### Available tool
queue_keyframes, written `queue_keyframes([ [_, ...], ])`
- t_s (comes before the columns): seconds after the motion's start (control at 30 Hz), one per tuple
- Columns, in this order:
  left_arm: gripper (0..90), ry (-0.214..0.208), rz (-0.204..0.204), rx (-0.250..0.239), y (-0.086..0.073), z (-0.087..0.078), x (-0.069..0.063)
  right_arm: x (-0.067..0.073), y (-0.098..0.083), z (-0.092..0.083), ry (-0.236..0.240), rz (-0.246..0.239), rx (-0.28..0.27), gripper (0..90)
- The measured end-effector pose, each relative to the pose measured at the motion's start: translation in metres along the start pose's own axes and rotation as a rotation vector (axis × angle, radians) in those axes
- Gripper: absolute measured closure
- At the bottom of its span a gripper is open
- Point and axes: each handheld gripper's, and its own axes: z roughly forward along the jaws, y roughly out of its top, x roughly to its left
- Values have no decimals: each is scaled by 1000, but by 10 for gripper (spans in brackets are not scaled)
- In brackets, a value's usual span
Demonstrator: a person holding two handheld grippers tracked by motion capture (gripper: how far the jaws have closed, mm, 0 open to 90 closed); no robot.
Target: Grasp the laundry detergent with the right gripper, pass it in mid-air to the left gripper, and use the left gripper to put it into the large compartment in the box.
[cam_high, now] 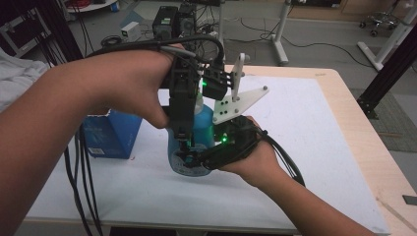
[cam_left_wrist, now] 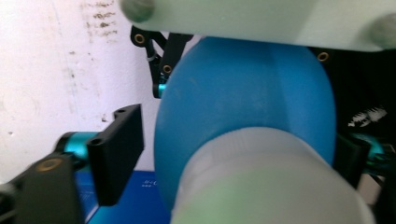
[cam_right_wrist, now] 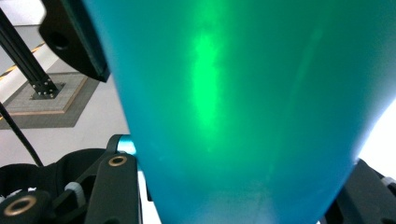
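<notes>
Here both tools, left tool [cam_high: 187, 147] and right tool [cam_high: 196, 160], clamp the blue bottle [cam_high: 202, 129] between them

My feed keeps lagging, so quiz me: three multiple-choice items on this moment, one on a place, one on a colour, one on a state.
1. Where is the blue box?
A. left of the bottle on the table
B. on the floor
C. on top of the bottle

2. What colour is the bottle?
A. red
B. blue
C. black

3. How is the right gripper?
A. open, away from everything
B. lying on the table
C. clamped around the bottle

Key: 1 A, the box stands left of the bottle; 2 B, its body is blue; 3 C, jaws flank the bottle's body.
</notes>
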Motion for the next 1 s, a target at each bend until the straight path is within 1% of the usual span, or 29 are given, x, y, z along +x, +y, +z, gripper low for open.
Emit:
queue_keyframes([
  [0.2, 209, 3, -6, 3, 1, 1, 0, -1, 0, 0, 0, -2, -2, 459],
  [0.27, 240, -1, 0, 3, 1, 1, 0, -1, 0, 0, -3, -2, -4, 459],
  [0.5, 257, 0, 3, 5, 2, 2, -1, -1, 0, 0, 2, -4, -4, 458],
  [0.57, 283, -3, 5, 5, 2, 3, -1, -1, 0, 0, 3, -3, -4, 459],
  [0.63, 283, -1, 5, 6, 3, 3, -1, -1, 0, 0, 4, -3, -3, 459],
  [0.73, 309, -2, 10, 3, 3, 2, -1, -1, -1, 1, 6, -3, -4, 459],
  [0.8, 360, -7, 8, 1, 3, 2, -2, -1, -1, 1, 6, -2, -4, 459],
  [1.0, 380, -13, 15, 14, 4, 2, -2, 0, -1, 2, 10, -4, 1, 459],
])
